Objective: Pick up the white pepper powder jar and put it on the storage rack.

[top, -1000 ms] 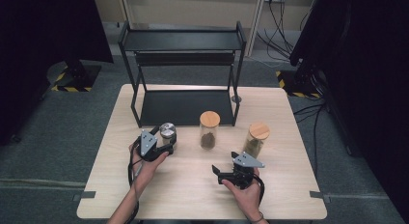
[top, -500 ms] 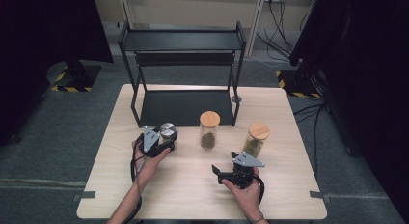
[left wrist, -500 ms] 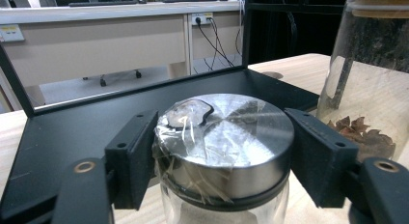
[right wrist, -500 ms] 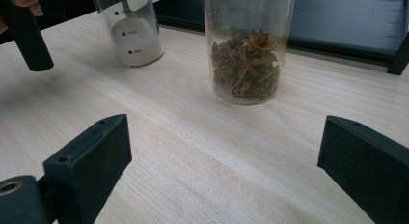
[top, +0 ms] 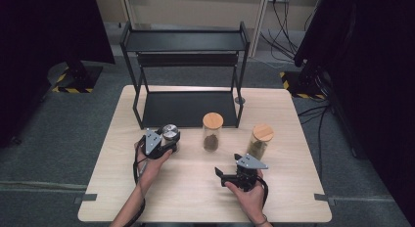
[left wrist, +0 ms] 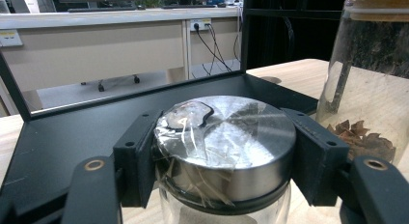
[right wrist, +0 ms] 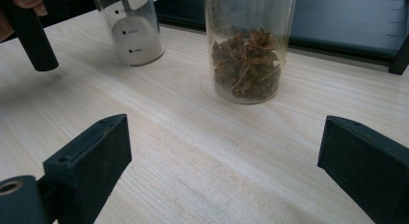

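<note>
Since a second ago, my left claw (top: 165, 145) has slid a little forward toward 12 o'clock, bringing the steel-lidded jar (top: 170, 135) nearer the front edge of the black rack (top: 186, 108); my right claw (top: 230, 175) has not budged.

Starting at the left claw: its two black jaws are clamped on either side of the jar's round lid (left wrist: 226, 137), which is brushed metal with a crinkled strip of clear film stuck across it. Below the lid the body is clear glass, upright, its long axis vertical. The rack's flat lower shelf (left wrist: 72, 147) lies straight ahead at 12 o'clock, just beyond the jar, so I judge a short forward push would seat it there.

At 3 o'clock of that jar stands a cork-lidded glass jar (top: 212, 131) holding star anise, close but apart.

My right claw hangs spread wide over the pale wood-grain surface (right wrist: 193, 151), gripping nothing. A second cork-lidded jar (top: 260, 141) stands at its 1 o'clock.
</note>
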A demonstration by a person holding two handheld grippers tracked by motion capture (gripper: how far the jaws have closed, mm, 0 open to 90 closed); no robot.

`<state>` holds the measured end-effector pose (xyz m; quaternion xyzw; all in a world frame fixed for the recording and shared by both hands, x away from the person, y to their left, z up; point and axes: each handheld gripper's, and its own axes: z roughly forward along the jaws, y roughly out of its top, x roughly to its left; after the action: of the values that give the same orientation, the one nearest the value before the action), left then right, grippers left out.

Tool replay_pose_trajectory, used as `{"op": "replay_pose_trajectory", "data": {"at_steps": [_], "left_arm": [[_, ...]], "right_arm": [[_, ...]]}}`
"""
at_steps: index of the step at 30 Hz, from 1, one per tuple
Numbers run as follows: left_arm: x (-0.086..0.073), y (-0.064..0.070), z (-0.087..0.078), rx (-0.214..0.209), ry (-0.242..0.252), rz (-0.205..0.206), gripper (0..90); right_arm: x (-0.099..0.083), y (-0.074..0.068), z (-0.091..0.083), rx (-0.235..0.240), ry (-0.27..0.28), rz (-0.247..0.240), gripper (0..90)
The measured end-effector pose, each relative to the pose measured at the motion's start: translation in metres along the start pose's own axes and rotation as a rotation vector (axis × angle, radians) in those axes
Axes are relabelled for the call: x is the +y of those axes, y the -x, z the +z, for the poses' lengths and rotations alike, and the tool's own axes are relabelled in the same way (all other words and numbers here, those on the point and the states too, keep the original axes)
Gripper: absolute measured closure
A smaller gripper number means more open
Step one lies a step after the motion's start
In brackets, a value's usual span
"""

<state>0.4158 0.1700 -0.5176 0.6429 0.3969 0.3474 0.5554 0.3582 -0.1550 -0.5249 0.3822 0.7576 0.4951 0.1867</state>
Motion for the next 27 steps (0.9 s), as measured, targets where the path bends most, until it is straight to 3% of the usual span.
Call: {"op": "replay_pose_trajectory", "data": {"at_steps": [6,10,27], "left_arm": [[0.002,0.002,0.0,0.017,0.008,-0.011,34.8],[0.008,0.003,0.0,0.023,0.016,0.006,34.7],[0.025,-0.002,0.001,0.062,0.032,0.012,34.8]], "right_arm": [[0.0,0.0,0.0,0.0,0.0,-0.002,4.8],[0.0,0.0,0.0,0.0,0.0,-0.002,4.8],[0.0,-0.001,0.0,-0.002,0.001,-0.007,4.8]]}}
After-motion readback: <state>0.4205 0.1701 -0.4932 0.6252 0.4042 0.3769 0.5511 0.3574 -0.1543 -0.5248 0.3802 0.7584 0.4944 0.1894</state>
